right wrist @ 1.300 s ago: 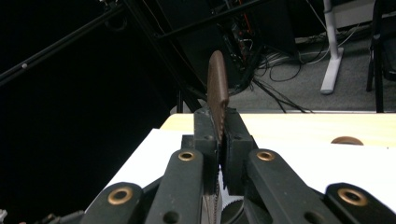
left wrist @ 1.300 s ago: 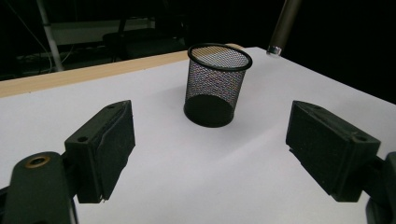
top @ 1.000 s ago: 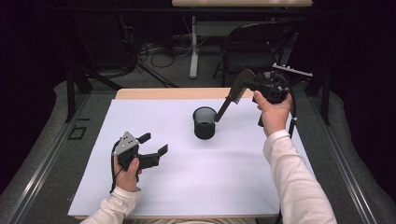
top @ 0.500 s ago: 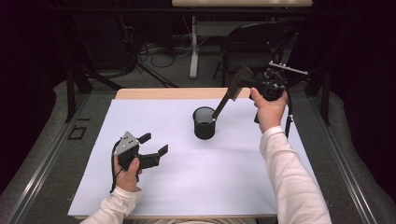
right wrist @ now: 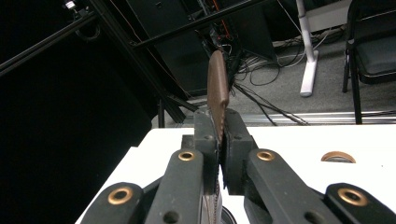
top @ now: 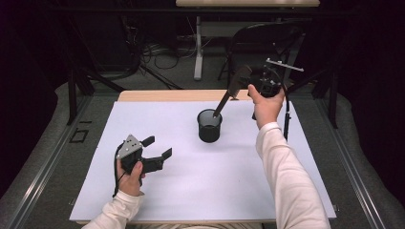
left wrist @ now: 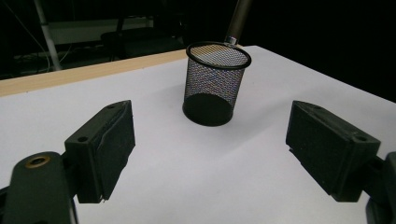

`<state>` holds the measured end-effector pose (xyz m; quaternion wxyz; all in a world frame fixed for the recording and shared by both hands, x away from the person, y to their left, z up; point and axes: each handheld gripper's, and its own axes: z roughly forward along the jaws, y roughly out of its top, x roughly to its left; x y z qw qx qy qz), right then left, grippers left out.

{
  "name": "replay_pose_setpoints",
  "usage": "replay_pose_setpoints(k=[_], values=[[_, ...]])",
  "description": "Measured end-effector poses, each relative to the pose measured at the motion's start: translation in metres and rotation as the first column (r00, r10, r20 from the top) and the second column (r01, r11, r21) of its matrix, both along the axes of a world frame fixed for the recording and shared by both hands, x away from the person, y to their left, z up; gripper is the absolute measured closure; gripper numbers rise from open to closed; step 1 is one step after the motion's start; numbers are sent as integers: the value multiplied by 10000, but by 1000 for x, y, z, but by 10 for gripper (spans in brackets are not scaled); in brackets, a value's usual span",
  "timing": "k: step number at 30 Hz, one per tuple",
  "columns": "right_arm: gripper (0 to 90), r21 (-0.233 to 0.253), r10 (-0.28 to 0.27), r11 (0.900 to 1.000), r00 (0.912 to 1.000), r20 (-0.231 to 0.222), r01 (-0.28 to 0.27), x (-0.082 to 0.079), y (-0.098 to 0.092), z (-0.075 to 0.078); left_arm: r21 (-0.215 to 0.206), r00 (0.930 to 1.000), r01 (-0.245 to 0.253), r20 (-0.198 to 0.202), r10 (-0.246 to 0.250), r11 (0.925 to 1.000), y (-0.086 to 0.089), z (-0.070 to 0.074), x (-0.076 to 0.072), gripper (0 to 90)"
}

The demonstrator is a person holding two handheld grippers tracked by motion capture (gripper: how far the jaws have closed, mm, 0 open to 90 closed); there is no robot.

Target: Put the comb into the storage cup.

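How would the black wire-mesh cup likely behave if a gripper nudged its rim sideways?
The black wire-mesh cup probably weighs little, being see-through mesh. Taller than wide, it might tip if nudged high. With the brown flat tool leaning inside, it could tip more readily.

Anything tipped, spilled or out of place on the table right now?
Nothing stands out. The black mesh cup stands upright on the white table cover; the right gripper holds a brown flat tool slanting into it.

The bench is wooden, with a white sheet covering nearly all of it; a strip of bare wood shows along the far edge. A black mesh cup stands upright on the sheet, near its middle.
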<state>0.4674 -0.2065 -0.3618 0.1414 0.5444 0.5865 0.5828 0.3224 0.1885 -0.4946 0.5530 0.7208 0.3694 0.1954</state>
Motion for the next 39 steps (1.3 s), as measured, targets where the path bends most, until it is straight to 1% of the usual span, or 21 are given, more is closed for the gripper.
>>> replay_pose_setpoints(k=[5, 17, 19, 25, 29, 39], values=[[872, -65, -93, 9999, 9999, -72, 93, 5, 4, -3, -17, 10000, -10, 7, 10, 10000, 0, 0, 0, 156], [871, -199, -70, 9998, 9998, -212, 65, 10, 10, -10, 4, 10000, -18, 0, 18, 10000, 0, 0, 0, 156], [872, -271, -22, 9996, 9997, -223, 16, 11, 14, -12, -25, 10000, -1, 17, 1, 10000, 0, 0, 1, 156], [871, -293, 107, 9995, 9996, -253, -115, 11, 22, -15, -28, 10000, 0, 17, 0, 10000, 1, 0, 0, 157], [871, -388, 207, 9990, 9992, -352, -220, 13, 30, -20, -24, 10000, -12, 20, 12, 10000, 1, 0, 0, 156], [871, -542, 363, 9978, 9983, -466, -388, 14, 44, -27, -53, 10000, 13, 37, -13, 10000, 1, 0, 0, 156]])
